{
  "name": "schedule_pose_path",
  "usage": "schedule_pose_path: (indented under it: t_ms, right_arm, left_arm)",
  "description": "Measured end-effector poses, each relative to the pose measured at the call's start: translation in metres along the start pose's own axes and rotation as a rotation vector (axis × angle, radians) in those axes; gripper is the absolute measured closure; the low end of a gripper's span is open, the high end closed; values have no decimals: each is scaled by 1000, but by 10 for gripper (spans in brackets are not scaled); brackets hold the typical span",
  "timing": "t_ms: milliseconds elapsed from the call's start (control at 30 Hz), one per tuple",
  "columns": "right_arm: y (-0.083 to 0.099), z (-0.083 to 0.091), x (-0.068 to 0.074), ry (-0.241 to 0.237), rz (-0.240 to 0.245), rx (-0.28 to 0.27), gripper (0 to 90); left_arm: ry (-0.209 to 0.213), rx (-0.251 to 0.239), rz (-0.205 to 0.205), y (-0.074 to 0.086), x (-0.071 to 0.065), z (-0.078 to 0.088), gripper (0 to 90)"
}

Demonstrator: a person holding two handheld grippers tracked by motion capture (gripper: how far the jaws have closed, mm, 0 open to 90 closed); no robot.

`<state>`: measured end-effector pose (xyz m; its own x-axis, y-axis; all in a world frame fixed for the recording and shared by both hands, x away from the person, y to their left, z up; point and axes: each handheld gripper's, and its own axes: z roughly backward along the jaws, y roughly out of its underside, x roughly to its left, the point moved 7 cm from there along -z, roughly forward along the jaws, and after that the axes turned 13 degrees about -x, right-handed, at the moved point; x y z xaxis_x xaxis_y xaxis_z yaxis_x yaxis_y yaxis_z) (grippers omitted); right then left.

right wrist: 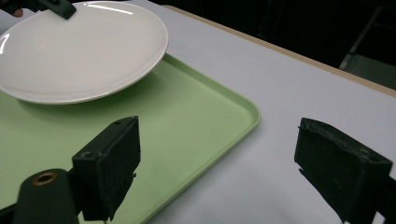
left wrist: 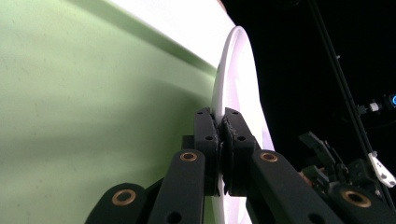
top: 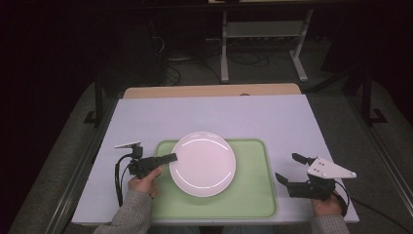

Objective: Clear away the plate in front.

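A round white plate [top: 202, 164] sits over the middle of a light green tray [top: 253, 195]. My left gripper [top: 169, 157] is shut on the plate's left rim; in the left gripper view the two pads [left wrist: 207, 128] pinch the plate [left wrist: 238, 79] edge-on, with the tray [left wrist: 93, 93] behind. In the right gripper view the plate [right wrist: 79, 51] seems to hang a little above the tray [right wrist: 196, 121], casting a shadow on it. My right gripper [top: 288, 167] rests open beside the tray's right edge, nothing between its jaws [right wrist: 224, 168].
The tray lies on a pale lavender table cover [top: 219, 117] with a wooden strip [top: 209, 90] at the far edge. Beyond the table are a dark floor, cables and white table legs [top: 224, 53].
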<state>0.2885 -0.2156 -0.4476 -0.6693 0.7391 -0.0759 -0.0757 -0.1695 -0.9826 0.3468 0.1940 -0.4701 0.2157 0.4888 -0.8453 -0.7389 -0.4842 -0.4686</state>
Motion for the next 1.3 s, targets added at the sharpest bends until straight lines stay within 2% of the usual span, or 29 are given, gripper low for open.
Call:
schedule_pose_path:
  t_ms: [200, 333, 600, 1300]
  right_arm:
    - [0, 0, 0, -1, 2, 2, 136]
    - [0, -1, 1, 0, 6, 4, 136]
    - [1, -1, 1, -4, 7, 8, 136]
    - [1, -3, 3, -7, 12, 13, 136]
  left_arm:
    - [-31, 42, -22, 10, 2, 0, 858]
    - [-40, 36, 4, 12, 7, -1, 860]
    - [-72, 42, 14, 14, 9, -3, 861]
    - [-128, 77, -5, 18, 11, -4, 844]
